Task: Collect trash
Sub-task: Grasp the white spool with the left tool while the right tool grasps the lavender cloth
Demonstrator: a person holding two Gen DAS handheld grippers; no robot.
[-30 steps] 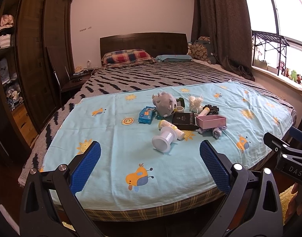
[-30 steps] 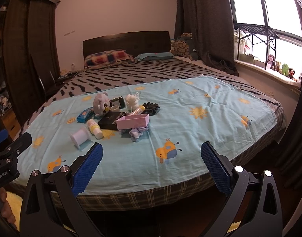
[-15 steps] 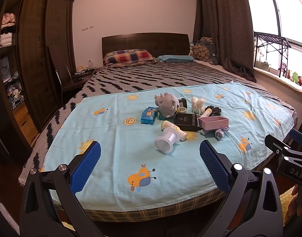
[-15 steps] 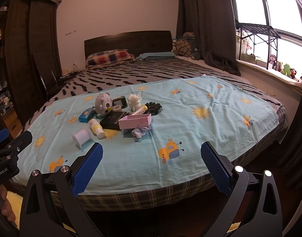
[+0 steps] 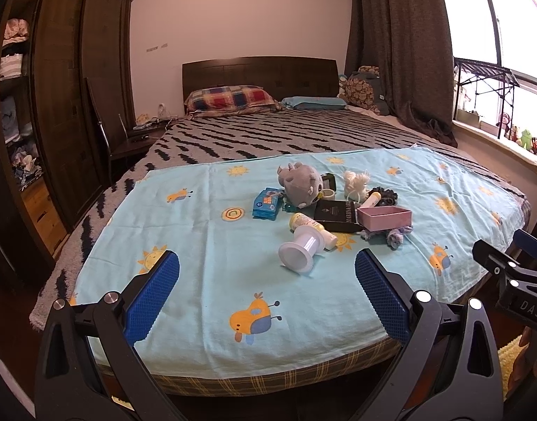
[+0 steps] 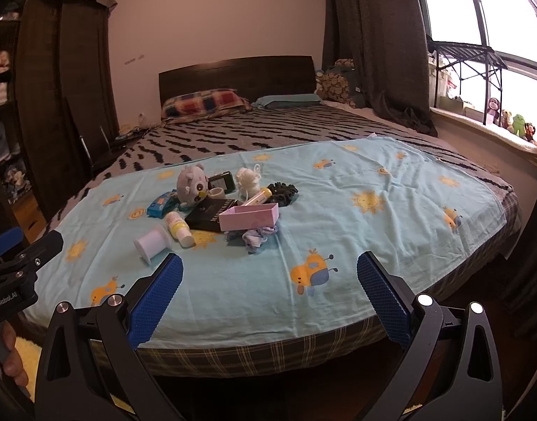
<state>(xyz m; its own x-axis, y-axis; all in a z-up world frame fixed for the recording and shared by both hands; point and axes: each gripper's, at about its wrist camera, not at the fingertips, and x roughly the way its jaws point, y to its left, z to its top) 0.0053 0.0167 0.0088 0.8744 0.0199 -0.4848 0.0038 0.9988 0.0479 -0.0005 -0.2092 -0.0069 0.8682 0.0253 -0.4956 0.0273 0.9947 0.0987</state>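
A clutter of items lies mid-bed on a light blue sheet (image 5: 205, 280): a white spool (image 5: 302, 251), a small yellow bottle (image 5: 310, 228), a blue wipes pack (image 5: 266, 205), a grey plush (image 5: 302, 184), a black box (image 5: 335, 212), a pink box (image 5: 384, 217), a crumpled cloth (image 5: 391, 235). The same pile shows in the right wrist view, with the spool (image 6: 152, 242) and pink box (image 6: 249, 215). My left gripper (image 5: 266, 291) is open and empty, short of the spool. My right gripper (image 6: 270, 293) is open and empty at the bed's foot.
A dark wardrobe (image 5: 68, 105) stands at the left with a nightstand (image 5: 135, 140) beside the headboard. Pillows (image 5: 230, 100) lie at the far end. A window sill with toys (image 6: 507, 122) and dark curtains (image 6: 373, 52) are at the right.
Both views have drifted slightly; the pile has shifted a little right and nearer in the left wrist view. Both grippers stay open.
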